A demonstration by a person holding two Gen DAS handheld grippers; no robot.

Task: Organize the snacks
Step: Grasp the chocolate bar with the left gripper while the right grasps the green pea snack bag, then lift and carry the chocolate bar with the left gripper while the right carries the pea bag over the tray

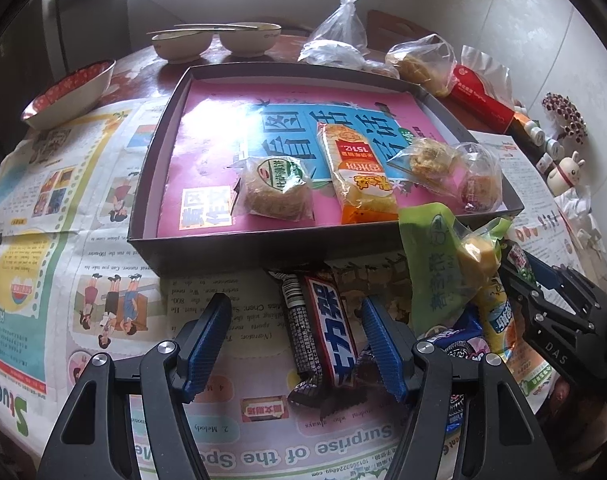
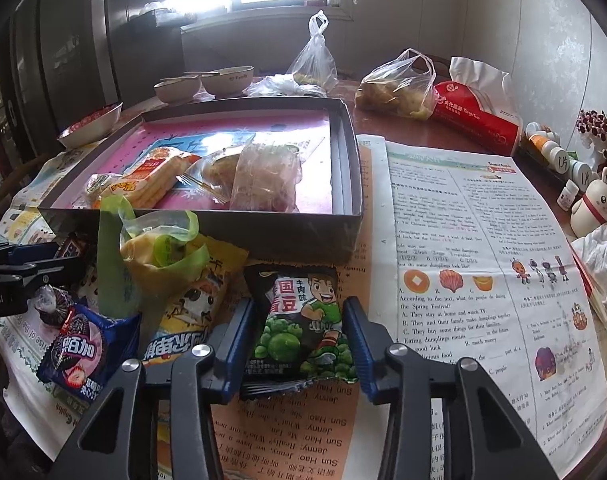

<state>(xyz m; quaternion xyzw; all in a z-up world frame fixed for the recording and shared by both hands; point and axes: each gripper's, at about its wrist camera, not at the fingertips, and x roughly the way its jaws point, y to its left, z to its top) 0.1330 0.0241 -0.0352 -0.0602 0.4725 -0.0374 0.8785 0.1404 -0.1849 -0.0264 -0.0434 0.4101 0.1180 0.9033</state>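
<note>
Snacks, loose pile: heaped on the newspaper (image 2: pixel 463 240) just in front of the shallow dark box (image 2: pixel 343 152); some packets overlap.
Green-pea packet (image 2: pixel 303 320): dark wrapper with a cartoon boy, lying flat on the newspaper, between the fingers of the right gripper (image 2: pixel 299 344).
Right gripper jaws: both blue pads sit against the packet's side edges; closed on the green-pea packet, which rests on the paper.
Left gripper (image 1: pixel 295 340): jaws apart, nothing clamped.
Chocolate bar (image 1: pixel 327 328): dark wrapper with a white and blue label, lying between the left fingers nearer the right-hand pad; contact with that pad cannot be told.
Blue cookie packet (image 2: pixel 83 356): at the left side of the pile in the right wrist view.
Green torn bag (image 2: pixel 159 248): opened, yellow contents showing, on top of the pile next to the box's front wall.
Box contents: round wrapped pastry (image 1: pixel 277 188), long orange cracker pack (image 1: pixel 355 176), two clear-wrapped pastries at the right end (image 1: pixel 427 160) (image 1: pixel 479 184), all on a pink and blue printed liner.
Behind box: two bowls (image 1: pixel 215 42) and plastic bags (image 1: pixel 339 24) on the table.
</note>
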